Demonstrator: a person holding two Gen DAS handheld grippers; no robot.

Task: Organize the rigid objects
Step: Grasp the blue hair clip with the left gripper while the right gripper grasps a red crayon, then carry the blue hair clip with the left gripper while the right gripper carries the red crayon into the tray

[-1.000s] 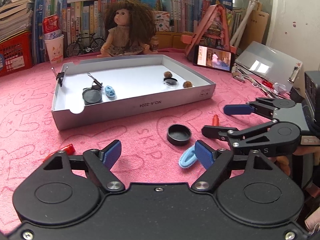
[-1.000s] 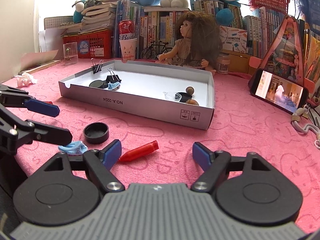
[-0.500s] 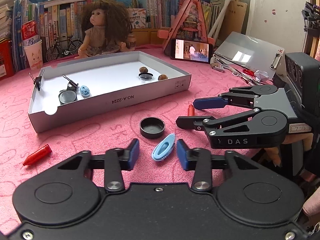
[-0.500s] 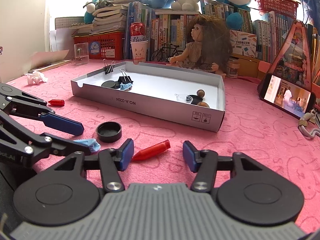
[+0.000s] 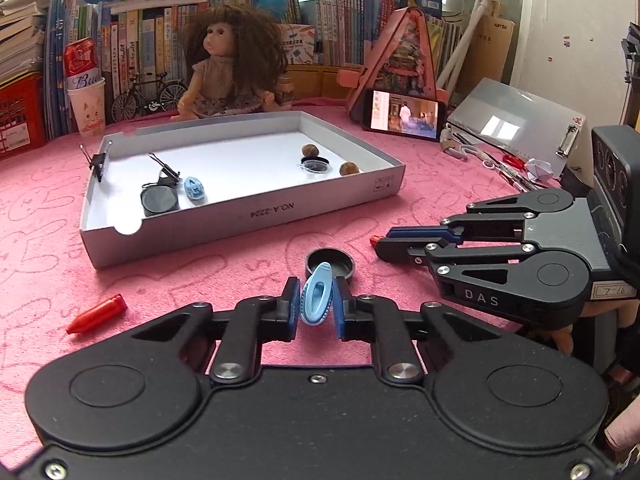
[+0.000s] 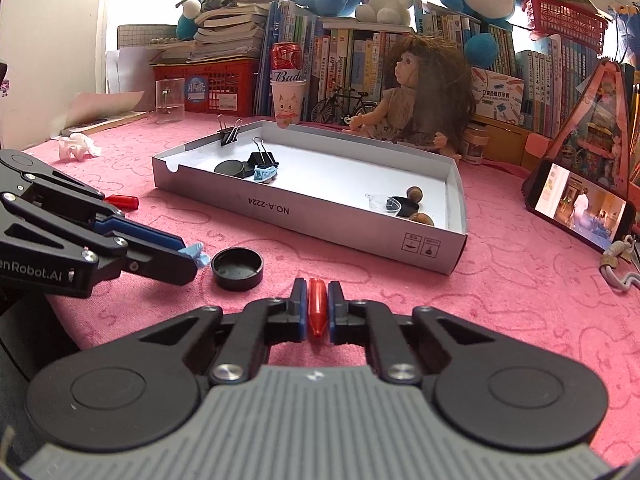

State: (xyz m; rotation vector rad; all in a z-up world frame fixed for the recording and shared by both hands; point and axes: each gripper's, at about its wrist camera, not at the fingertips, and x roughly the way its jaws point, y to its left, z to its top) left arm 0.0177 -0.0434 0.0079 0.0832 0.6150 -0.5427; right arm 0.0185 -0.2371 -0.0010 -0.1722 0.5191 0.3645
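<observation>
On the pink patterned cloth [image 5: 224,276], the left gripper [image 5: 316,304] clamps a small light-blue oval plastic piece [image 5: 317,298]. Its jaws have just closed (so have the right's). The right gripper [image 6: 318,310] pinches a red bullet-shaped plastic piece [image 6: 318,306].

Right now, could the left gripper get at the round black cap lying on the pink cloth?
Probably not yet: the left gripper is shut on the light blue plastic clip, though the round black cap lies unobstructed just beyond it.

blue clip [image 5: 317,298]: upright in tongs | red cap [image 6: 318,306]: clamped lengthwise
</observation>
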